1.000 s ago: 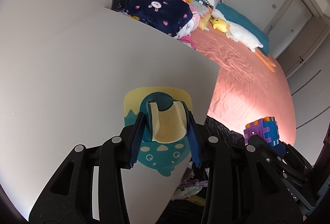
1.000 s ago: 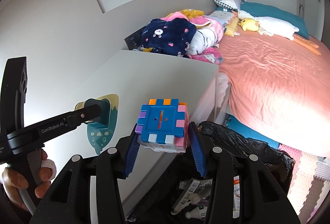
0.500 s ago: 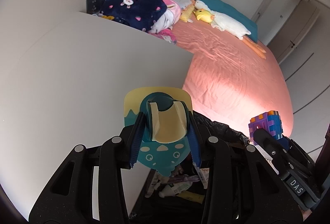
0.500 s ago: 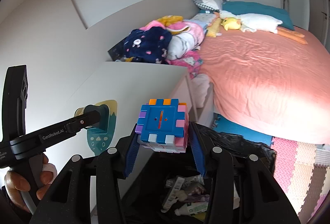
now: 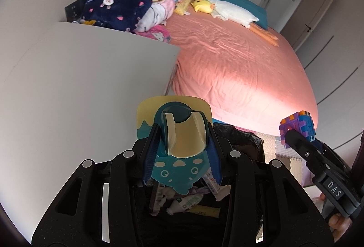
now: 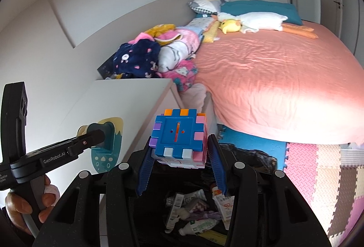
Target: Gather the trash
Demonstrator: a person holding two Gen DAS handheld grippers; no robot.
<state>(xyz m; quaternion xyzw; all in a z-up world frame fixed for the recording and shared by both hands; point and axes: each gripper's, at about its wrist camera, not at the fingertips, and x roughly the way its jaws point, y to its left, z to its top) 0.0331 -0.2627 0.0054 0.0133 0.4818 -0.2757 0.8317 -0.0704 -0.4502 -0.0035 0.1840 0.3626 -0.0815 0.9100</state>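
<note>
My left gripper (image 5: 183, 140) is shut on a teal and yellow cartoon hook card (image 5: 173, 103), held over the black-lined trash bin (image 5: 241, 133). Wrappers and tubes (image 5: 182, 201) lie inside the bin. My right gripper (image 6: 181, 147) is shut on a multicoloured block cube (image 6: 177, 126), also above the trash bin (image 6: 250, 153), where the same wrappers and tubes (image 6: 195, 213) show. In the right wrist view the left gripper (image 6: 91, 138) sits at the left with the card, a hand on its handle. The cube (image 5: 298, 126) shows at the right of the left wrist view.
A white cabinet (image 6: 127, 99) stands left of the bin, against the wall. A bed with a pink sheet (image 6: 273, 78) fills the right, with piled blankets (image 6: 141, 58) and a plush duck (image 6: 250, 19). Coloured foam mats (image 6: 318, 167) cover the floor.
Both grippers have moved sideways off the white cabinet top toward the bed side. The bin's open mouth and its trash now lie below them. Both grips are unchanged.
</note>
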